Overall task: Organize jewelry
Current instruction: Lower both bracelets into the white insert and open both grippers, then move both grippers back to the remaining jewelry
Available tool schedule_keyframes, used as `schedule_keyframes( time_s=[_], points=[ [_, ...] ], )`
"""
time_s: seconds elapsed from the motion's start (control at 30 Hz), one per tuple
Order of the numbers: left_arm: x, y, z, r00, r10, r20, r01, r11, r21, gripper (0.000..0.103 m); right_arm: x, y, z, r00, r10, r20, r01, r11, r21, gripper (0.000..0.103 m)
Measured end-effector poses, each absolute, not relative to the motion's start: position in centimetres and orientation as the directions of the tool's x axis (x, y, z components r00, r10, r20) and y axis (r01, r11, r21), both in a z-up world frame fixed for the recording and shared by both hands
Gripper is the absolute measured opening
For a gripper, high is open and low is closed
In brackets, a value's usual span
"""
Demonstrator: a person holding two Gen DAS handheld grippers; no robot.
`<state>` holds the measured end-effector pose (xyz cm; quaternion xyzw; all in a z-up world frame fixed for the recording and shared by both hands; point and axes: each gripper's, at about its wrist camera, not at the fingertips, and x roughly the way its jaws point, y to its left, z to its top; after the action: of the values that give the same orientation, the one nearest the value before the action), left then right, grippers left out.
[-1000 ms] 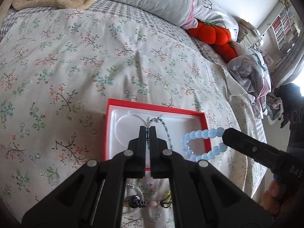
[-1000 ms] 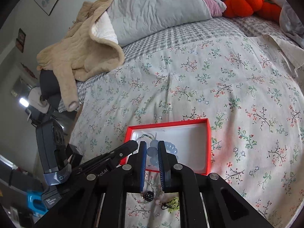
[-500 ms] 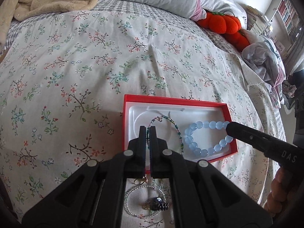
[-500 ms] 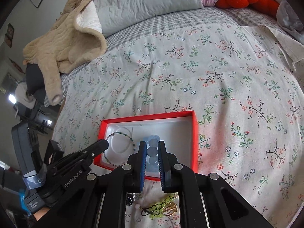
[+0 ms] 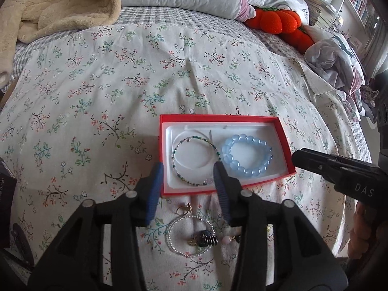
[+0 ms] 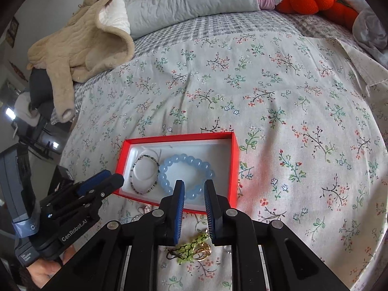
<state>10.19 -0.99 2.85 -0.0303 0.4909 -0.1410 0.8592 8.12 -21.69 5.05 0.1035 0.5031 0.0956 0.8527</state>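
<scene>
In the left wrist view, the left gripper [image 5: 188,177] stood over the near edge of the red box [image 5: 285,145], and its jaws had just been opening; nothing was between them, and the thin green beaded bracelet [image 5: 195,160] lay flat on the white lining below, probably just let go there. Just beside it in the same box lay the blue bead bracelet [image 5: 247,156], a ring of large, pale, half-clear beads. On the flowered bedspread [image 5: 97,97], in front of the box, a clear beaded ring with a dark charm [image 5: 191,238] waited, not yet put away. In the right wrist view, the right gripper [image 6: 192,191] hung over the near side of the blue bracelet, its jaws had just been opening a little, and the pads did not seem to press the beads, so I judge it was also released. Near the fingers, on the bedspread, lay a small yellow-green beaded piece with a gold ring [image 6: 194,248], which looked to be among the next to collect.
</scene>
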Motion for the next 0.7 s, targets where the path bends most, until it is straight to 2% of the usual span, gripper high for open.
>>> schedule_keyframes(
  time_s=[0.1,0.2,0.3,0.4,0.53,0.7],
  points=[
    [9.4,-0.8,2.9,0.471,-0.261,-0.842,0.218,0.960,-0.176,0.059,7.2,-21.9,5.1,0.473,0.256,-0.843,-0.061,0.964,0.259,0.029],
    [8.8,-0.4,2.6,0.462,-0.241,-0.853,0.219,0.964,-0.154,0.068,6.2,-22.1,5.3,0.482,0.244,-0.842,-0.063,0.968,0.245,0.051],
    [8.2,0.1,2.2,0.453,-0.228,-0.862,0.216,0.966,-0.142,0.074,5.3,-22.1,5.4,0.481,0.236,-0.844,-0.078,0.971,0.226,0.053],
    [7.6,0.5,1.7,0.449,-0.211,-0.868,0.208,0.970,-0.128,0.079,4.4,-22.0,5.2,0.487,0.217,-0.846,-0.089,0.976,0.199,0.060],
    [6.8,1.0,0.7,0.439,-0.186,-0.879,0.201,0.974,-0.106,0.080,3.6,-21.9,4.5,0.484,0.191,-0.854,-0.102,0.981,0.162,0.068],
    [6.1,1.3,-0.8,0.412,-0.148,-0.899,0.204,0.977,-0.068,0.081,2.9,-21.8,2.6,0.450,0.163,-0.878,-0.110,0.986,0.126,0.071]
  ],
)
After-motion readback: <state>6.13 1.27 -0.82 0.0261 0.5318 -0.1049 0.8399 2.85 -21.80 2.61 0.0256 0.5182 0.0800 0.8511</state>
